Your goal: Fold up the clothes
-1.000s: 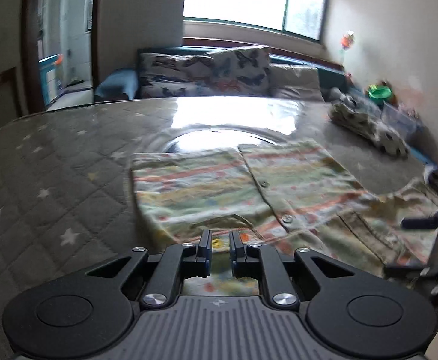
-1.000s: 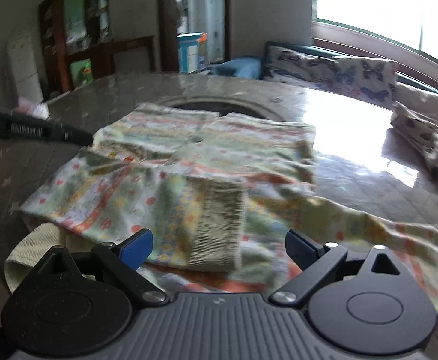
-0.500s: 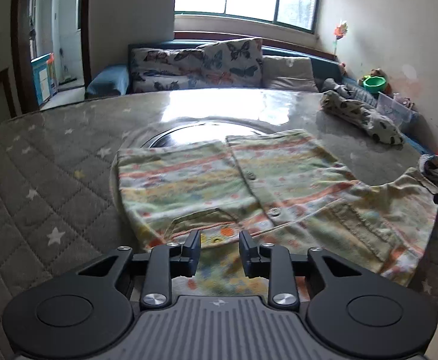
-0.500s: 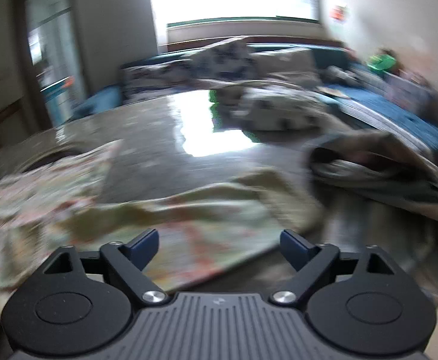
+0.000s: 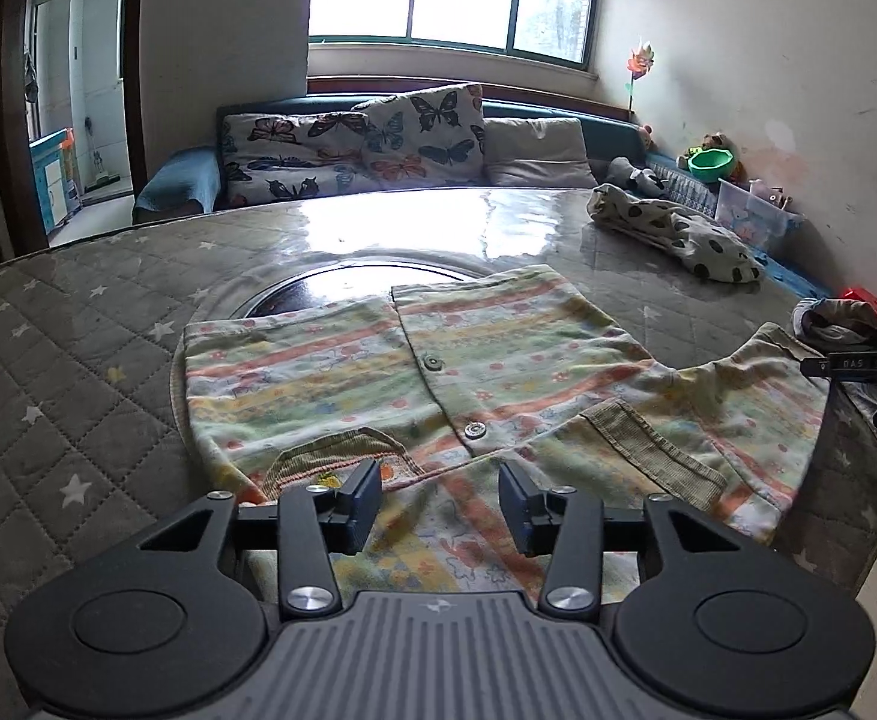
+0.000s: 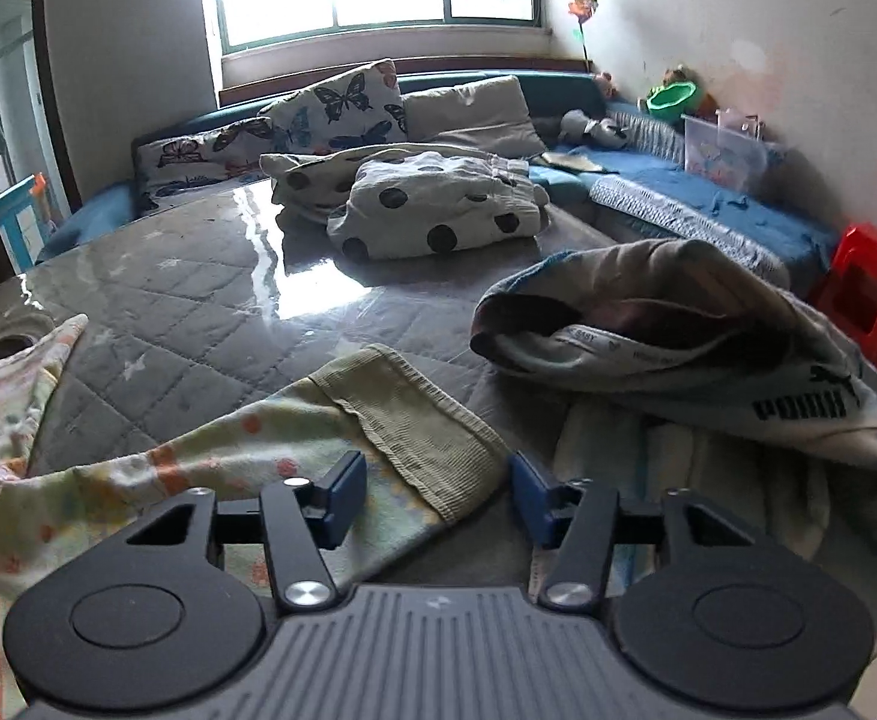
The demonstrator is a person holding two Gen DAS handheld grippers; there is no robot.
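A striped, flower-print buttoned top [image 5: 438, 372] lies front-up on the quilted table [image 5: 78, 336], with one sleeve spread to the right. My left gripper [image 5: 438, 501] is open and empty, just above the collar end of the top. My right gripper [image 6: 437, 495] is open and hovers over the ribbed cuff [image 6: 414, 420] of that sleeve, not closed on it. Part of the right gripper [image 5: 858, 366] shows at the right edge of the left wrist view.
A folded polka-dot garment [image 6: 432, 210] lies at the far side of the table. A crumpled grey garment with black lettering [image 6: 678, 336] lies to the right of the cuff. A sofa with butterfly cushions [image 5: 378, 144] and a red stool [image 6: 870, 294] stand beyond the table.
My left gripper has opened wider and let go of the top's collar end. My right gripper has swung right from the top's body to the sleeve cuff.
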